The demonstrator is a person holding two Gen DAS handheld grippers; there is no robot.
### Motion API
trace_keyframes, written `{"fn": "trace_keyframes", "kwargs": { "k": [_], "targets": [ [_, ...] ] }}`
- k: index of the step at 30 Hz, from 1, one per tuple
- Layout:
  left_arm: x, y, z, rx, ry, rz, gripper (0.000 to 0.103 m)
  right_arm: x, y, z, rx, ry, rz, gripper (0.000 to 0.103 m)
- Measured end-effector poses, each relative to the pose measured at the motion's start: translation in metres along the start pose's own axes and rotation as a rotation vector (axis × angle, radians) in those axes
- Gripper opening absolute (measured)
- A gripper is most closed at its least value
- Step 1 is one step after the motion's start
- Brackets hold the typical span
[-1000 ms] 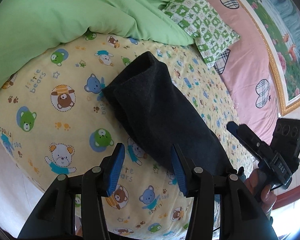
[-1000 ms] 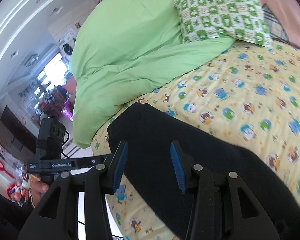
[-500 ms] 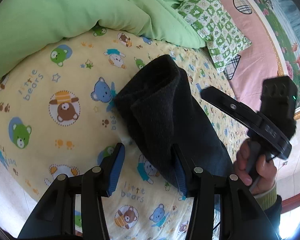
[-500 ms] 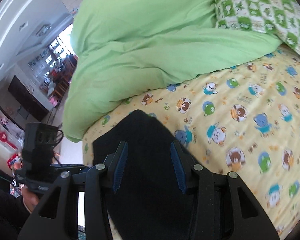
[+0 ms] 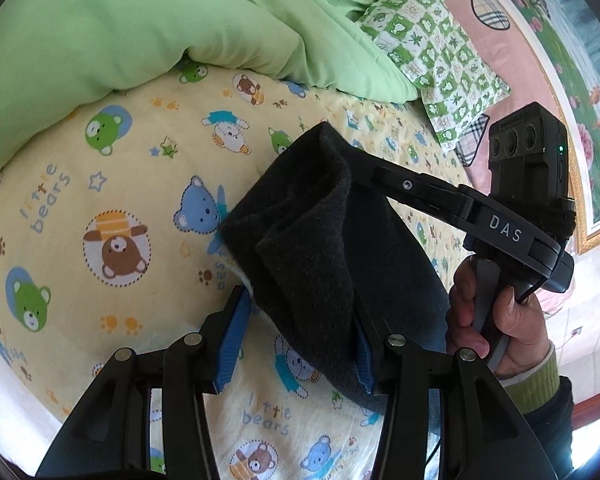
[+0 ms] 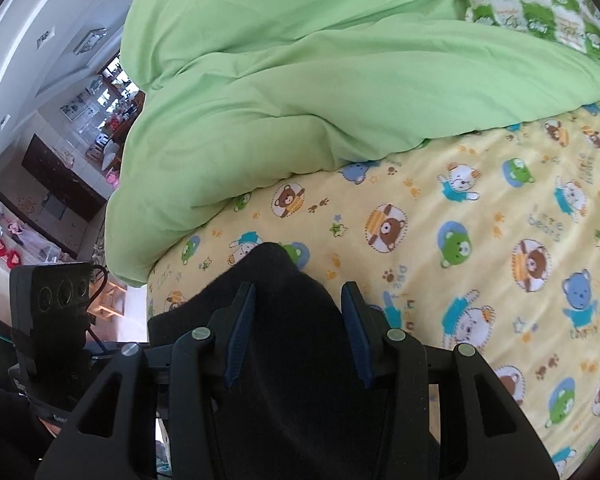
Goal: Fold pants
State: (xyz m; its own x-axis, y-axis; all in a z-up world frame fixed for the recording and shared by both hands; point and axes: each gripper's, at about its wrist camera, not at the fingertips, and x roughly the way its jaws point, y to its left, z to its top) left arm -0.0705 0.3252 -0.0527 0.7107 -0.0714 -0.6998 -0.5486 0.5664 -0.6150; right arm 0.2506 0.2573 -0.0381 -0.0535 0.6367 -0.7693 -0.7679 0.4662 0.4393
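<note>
The black pants point(image 5: 320, 248) lie partly folded as a long strip on the yellow bear-print bed sheet point(image 5: 112, 200). My left gripper point(image 5: 296, 344) is open, its jaws straddling the near edge of the pants. My right gripper point(image 6: 298, 332) is open with the pants' end point(image 6: 288, 320) bunched up between its blue pads. In the left wrist view the right gripper's finger point(image 5: 412, 188) reaches into the raised far end of the pants.
A green duvet point(image 5: 140, 28) is piled along the far side of the bed, also in the right wrist view point(image 6: 320, 92). A green checked pillow point(image 5: 432, 48) lies at the headboard. The bed's edge point(image 6: 156, 280) drops to the floor on the left.
Both grippers have moved forward onto the pants. The right gripper has swung in over the far end, and that end has lifted and bunched up. Both stay open.
</note>
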Motion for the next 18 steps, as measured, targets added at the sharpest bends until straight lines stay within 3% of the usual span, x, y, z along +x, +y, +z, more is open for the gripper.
{"fn": "trace_keyframes", "kwargs": {
  "k": [4, 5, 8, 18],
  "targets": [
    [0.001, -0.001, -0.001, 0.024, -0.014, 0.016, 0.037, -0.002, -0.002, -0.004, 0.010, -0.024, 0.028, 0.033],
    [0.001, -0.001, 0.000, 0.026, -0.013, 0.015, 0.034, -0.005, -0.003, -0.005, 0.017, -0.038, 0.039, 0.024],
    [0.000, 0.000, 0.002, 0.017, -0.007, -0.003, 0.025, -0.016, -0.008, -0.009, 0.065, -0.092, 0.066, 0.012],
    [-0.030, -0.031, -0.003, 0.079, -0.055, -0.037, 0.014, -0.061, 0.002, -0.021, 0.083, -0.207, 0.107, 0.007]
  ]
}}
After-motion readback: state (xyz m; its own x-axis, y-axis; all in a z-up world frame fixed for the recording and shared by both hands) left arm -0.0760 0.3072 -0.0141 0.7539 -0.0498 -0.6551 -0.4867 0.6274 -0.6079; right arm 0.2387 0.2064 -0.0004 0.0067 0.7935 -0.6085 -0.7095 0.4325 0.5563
